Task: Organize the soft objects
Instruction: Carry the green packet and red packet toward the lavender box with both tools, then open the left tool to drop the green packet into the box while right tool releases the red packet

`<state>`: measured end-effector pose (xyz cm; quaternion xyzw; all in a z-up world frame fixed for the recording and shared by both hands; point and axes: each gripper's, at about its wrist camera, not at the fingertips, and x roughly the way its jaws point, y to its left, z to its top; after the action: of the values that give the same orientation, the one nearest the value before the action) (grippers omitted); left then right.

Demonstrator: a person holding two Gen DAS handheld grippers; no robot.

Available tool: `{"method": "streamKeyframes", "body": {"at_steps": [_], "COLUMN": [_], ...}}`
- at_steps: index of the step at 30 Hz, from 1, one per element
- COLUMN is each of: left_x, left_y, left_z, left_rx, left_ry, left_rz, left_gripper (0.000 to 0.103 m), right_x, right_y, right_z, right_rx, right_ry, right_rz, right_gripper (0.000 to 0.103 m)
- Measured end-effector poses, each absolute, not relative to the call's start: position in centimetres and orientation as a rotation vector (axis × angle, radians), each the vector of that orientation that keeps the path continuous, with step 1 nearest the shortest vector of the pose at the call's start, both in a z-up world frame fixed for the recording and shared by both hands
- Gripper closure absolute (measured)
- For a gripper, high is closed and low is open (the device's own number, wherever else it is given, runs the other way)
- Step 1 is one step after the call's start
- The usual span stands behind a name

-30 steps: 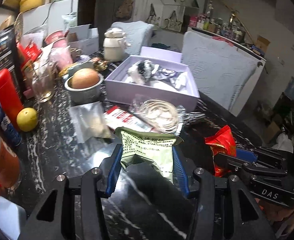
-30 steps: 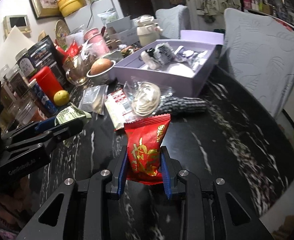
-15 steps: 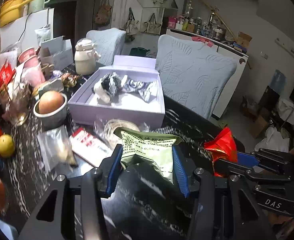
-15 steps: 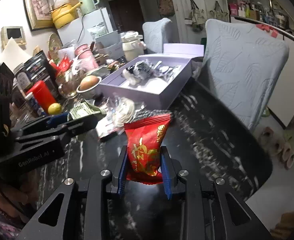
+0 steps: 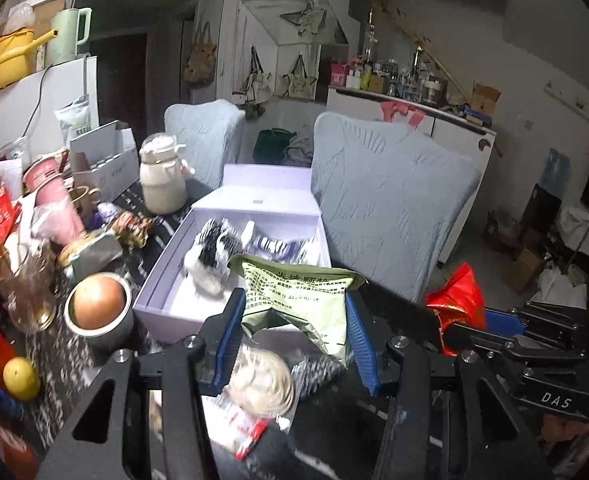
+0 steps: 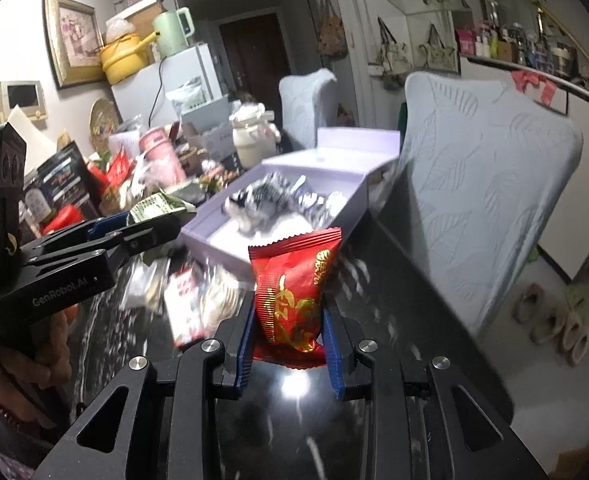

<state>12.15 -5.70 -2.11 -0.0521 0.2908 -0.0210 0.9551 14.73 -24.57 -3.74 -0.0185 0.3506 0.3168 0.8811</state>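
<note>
1. Left wrist view: the black marble-patterned table (image 5: 70,364) is crowded along its left side, with the open lavender box (image 5: 162,300) near its middle, lid propped up behind.
2. The box already holds a black-and-white fuzzy item (image 5: 214,252) and some small wrapped packets, so I judge part of the sorting done.
3. Left on the table: a clear bag of pale coiled material (image 5: 262,380) and a red-and-white sachet (image 5: 242,428).
4. The left gripper (image 5: 294,328) is clenched on a green packet (image 5: 302,296), lifted in front of the box.
5. The right gripper (image 6: 288,336) clamps a red snack packet (image 6: 294,284), raised above the table, short of the box.
</note>
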Motion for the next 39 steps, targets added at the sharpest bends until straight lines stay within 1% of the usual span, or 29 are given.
{"method": "streamKeyframes", "body": {"at_steps": [8, 14, 21, 30, 39], "left_x": [15.5, 18.3, 21.9, 26.5, 30.2], "left_y": [-4.9, -3.9, -2.2, -0.2, 1.3], "left_z": [0.0, 1.7, 1.9, 0.3, -2.9], "left_rx": [-0.106, -0.088, -0.075, -0.062, -0.061], "left_ry": [0.527, 0.473, 0.447, 0.51, 0.638], "left_rz": [-0.032, -0.004, 0.014, 0.035, 0.056], "left_gripper": [0.054, 0.054, 0.054, 0.054, 0.054], "right_x": [18.4, 21.2, 24.5, 28.6, 31.9], "right_y": [-22.9, -21.5, -19.3, -16.6, -14.1], "right_z": [-1.1, -0.2, 0.5, 0.2, -2.0], "right_rx": [-0.038, -0.033, -0.052, -0.062, -0.108], "right_ry": [0.653, 0.625, 0.614, 0.635, 0.712], "right_rz": [0.669, 0.677, 0.684, 0.696, 0.681], "right_gripper": [0.073, 0.073, 0.073, 0.073, 0.073]}}
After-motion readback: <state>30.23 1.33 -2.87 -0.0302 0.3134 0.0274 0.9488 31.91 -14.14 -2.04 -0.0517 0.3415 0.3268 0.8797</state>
